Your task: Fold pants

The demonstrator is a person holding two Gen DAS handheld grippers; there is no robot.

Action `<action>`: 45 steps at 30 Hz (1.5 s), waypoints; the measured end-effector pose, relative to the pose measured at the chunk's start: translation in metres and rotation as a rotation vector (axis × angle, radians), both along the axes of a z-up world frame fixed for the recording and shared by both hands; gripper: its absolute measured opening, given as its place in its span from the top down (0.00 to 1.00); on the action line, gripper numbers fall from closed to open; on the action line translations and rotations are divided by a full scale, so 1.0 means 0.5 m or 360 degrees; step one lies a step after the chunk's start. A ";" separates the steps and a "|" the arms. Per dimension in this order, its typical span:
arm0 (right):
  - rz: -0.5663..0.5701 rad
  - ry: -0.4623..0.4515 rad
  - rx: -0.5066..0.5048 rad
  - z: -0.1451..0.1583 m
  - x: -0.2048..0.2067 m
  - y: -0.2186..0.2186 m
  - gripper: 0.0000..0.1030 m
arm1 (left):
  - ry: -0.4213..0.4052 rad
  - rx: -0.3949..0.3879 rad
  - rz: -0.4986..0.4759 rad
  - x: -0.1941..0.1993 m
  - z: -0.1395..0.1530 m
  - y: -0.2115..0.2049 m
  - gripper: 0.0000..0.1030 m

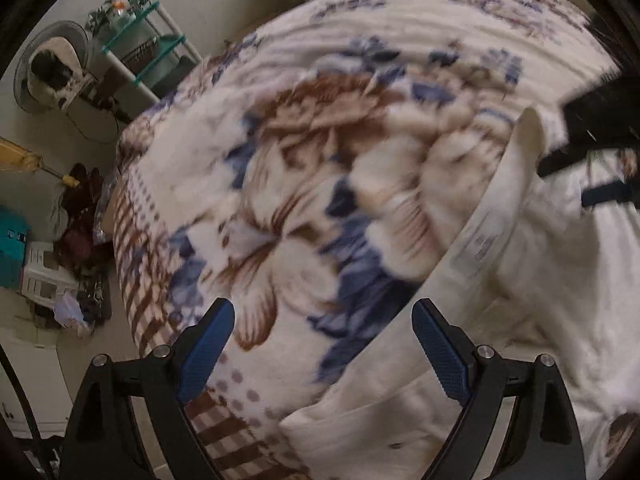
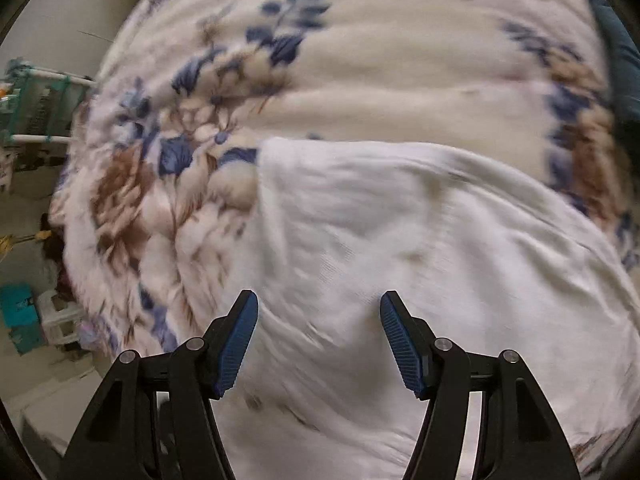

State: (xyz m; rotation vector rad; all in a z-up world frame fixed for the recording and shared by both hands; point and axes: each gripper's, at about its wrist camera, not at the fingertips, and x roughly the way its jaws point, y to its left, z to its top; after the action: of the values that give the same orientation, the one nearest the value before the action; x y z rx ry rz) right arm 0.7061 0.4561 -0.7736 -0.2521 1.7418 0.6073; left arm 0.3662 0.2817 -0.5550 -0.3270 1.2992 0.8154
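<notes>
With both the left gripper and right gripper spread and empty above the bed, the white pants lie beneath and ahead of the fingers, probably between 2 folds, so each needs an edge to pinch.

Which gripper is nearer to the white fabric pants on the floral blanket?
Right. The right gripper is directly over the white fabric pants; the left gripper is over the floral blanket, beside their edge.
</notes>
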 end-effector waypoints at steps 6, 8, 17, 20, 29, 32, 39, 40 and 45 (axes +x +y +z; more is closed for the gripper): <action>0.0046 -0.0175 -0.0282 -0.045 -0.021 0.053 0.81 | -0.0067 -0.0197 -0.0045 -0.037 -0.039 0.021 0.12; -0.0019 -0.0202 -0.0234 -0.029 -0.013 0.052 0.86 | -0.0091 -0.0223 -0.0072 -0.040 -0.041 0.017 0.12; -0.0124 -0.0172 -0.0228 -0.035 0.024 0.083 0.82 | -0.0064 -0.0234 -0.0127 -0.007 -0.028 0.002 0.12; 0.0083 -0.0149 -0.0187 -0.019 0.010 0.089 0.56 | -0.0091 -0.0214 -0.0171 0.015 0.008 0.007 0.12; 0.0087 -0.0363 -0.0040 0.185 0.070 -0.257 0.25 | -0.0224 -0.0174 -0.0663 0.243 0.122 -0.108 0.12; -0.0030 -0.0437 -0.0181 0.201 0.122 -0.455 0.25 | -0.0222 -0.0166 -0.0908 0.354 0.127 -0.203 0.12; -0.0276 -0.0434 -0.0443 0.182 0.206 -0.873 0.25 | 0.0079 -0.0409 -0.1590 0.576 0.018 -0.475 0.12; -0.0264 -0.0439 -0.0483 0.169 0.210 -0.897 0.25 | 0.0147 -0.0374 -0.1674 0.592 -0.003 -0.509 0.12; -0.0081 -0.0343 -0.0605 0.067 0.226 -0.938 0.25 | 0.0444 -0.0199 -0.2034 0.653 -0.087 -0.632 0.12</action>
State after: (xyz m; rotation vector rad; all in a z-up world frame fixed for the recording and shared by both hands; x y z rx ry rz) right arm 0.8193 -0.0132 -0.7399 -0.5173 1.6379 0.1981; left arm 0.6925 -0.0343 -0.5984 0.5303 1.4821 -0.3231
